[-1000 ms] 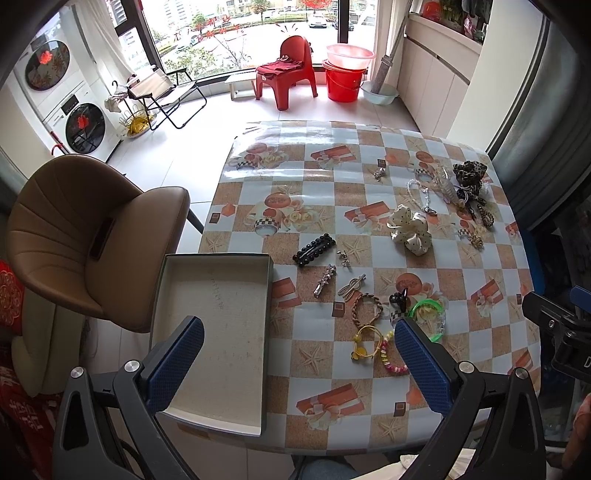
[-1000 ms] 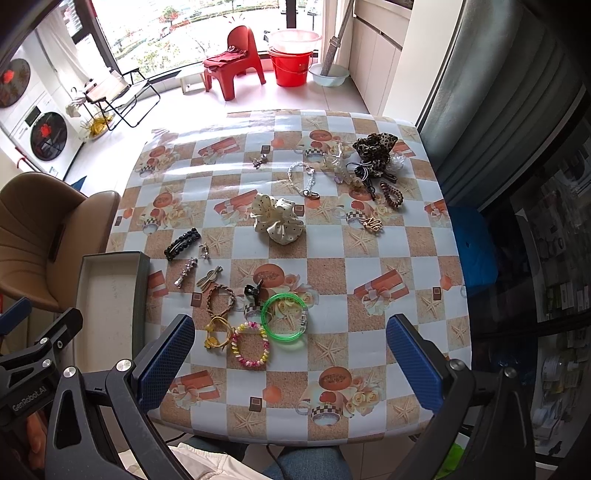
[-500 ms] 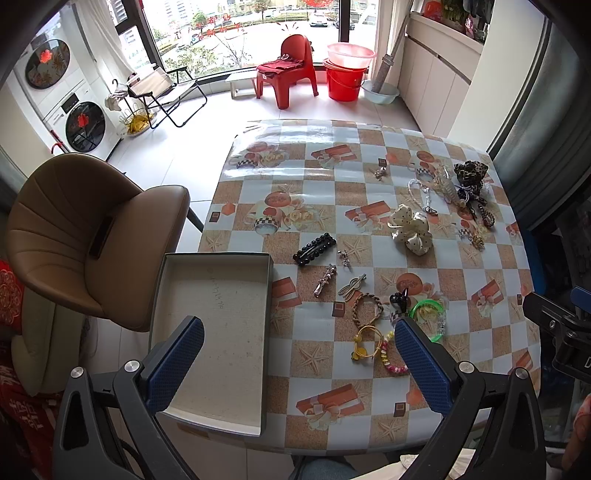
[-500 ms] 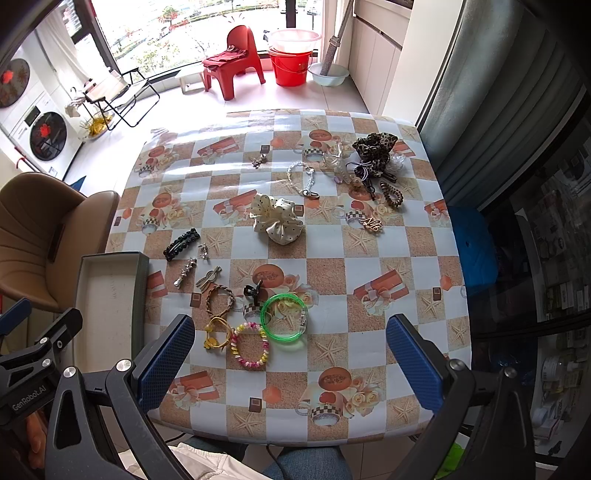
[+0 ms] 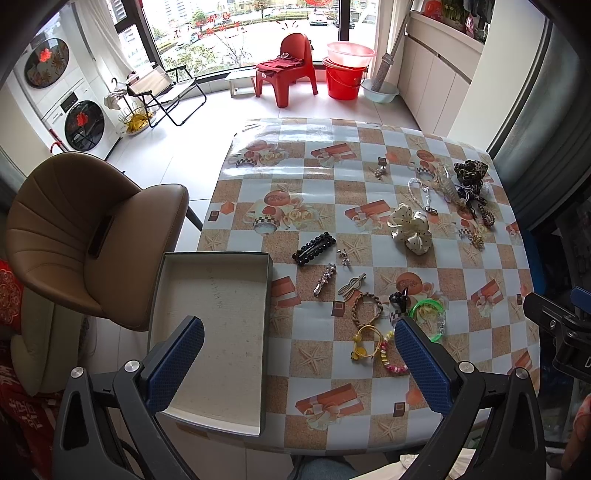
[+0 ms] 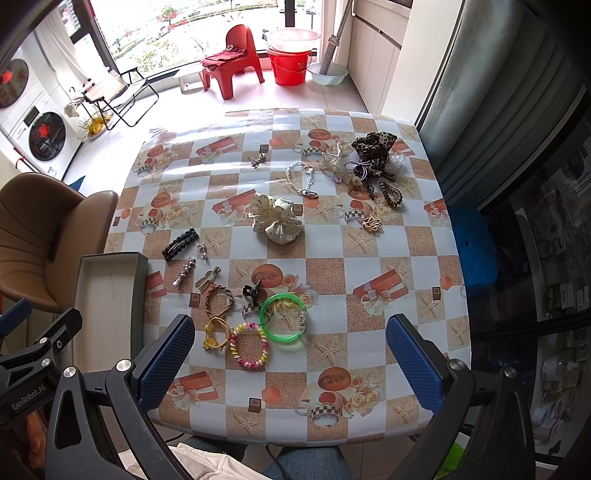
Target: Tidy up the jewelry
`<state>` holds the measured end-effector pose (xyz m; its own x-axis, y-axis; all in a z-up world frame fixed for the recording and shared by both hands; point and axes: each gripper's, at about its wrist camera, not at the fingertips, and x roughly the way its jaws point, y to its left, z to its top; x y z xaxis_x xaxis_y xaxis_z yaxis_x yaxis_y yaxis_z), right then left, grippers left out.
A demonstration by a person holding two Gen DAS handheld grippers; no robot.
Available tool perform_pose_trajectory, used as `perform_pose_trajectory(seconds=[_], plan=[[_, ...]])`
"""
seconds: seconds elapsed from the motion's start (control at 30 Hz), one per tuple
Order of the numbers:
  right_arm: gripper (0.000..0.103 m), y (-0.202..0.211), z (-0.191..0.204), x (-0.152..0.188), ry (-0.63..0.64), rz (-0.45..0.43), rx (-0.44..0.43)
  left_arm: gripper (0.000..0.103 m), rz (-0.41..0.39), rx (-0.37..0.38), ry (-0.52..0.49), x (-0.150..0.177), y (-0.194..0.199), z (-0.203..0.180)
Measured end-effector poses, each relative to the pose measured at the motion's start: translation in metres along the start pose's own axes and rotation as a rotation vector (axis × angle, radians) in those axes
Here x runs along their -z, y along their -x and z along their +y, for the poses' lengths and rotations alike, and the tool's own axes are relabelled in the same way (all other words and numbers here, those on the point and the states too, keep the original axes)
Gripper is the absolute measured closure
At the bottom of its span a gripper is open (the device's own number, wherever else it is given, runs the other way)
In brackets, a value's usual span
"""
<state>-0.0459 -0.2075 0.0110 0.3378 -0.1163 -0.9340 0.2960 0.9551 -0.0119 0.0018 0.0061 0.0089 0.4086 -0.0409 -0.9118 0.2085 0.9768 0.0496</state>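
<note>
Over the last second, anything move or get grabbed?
No visible change. Left gripper and right gripper both hang open above the table, holding nothing. The tray is empty; green bangle and the other pieces lie where they were.

Only one text can be read with certainty. In the right wrist view, the words "GenRobot.AI" stand in white letters on the black body of the left gripper (image 6: 27, 373), at the lower left edge of the picture. A gold brooch (image 6: 370, 223) near the right edge of the table (image 6: 369, 266) has the shape of script letters, but they are too small to read. On the bottom of the open box (image 5: 218, 291) there is a faint line of handwriting, also not readable. Red characters on the window glass (image 5: 218, 27) are too blurred to tell.
</note>
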Motion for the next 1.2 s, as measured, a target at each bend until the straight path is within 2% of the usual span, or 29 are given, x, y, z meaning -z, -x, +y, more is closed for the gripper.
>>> perform_pose_trajectory(seconds=[0.7, 0.93, 1.03, 1.2], plan=[[0.0, -0.001, 0.001, -0.005, 0.0, 0.004, 0.001, 0.0, 0.016, 0.005, 0.0, 0.004, -0.005, 0.001], [0.0, -0.016, -0.008, 0.006, -0.029, 0.035, -0.006, 0.0, 0.074, 0.014, 0.009, 0.012, -0.034, 0.002], [0.0, -0.029, -0.017, 0.012, -0.058, 0.07, -0.016, 0.0, 0.108, 0.029, 0.005, 0.013, -0.049, 0.002], [0.0, -0.056, -0.032, 0.016, -0.102, 0.142, -0.031, 0.0, 0.148, 0.005, -0.016, 0.019, -0.081, -0.003]])
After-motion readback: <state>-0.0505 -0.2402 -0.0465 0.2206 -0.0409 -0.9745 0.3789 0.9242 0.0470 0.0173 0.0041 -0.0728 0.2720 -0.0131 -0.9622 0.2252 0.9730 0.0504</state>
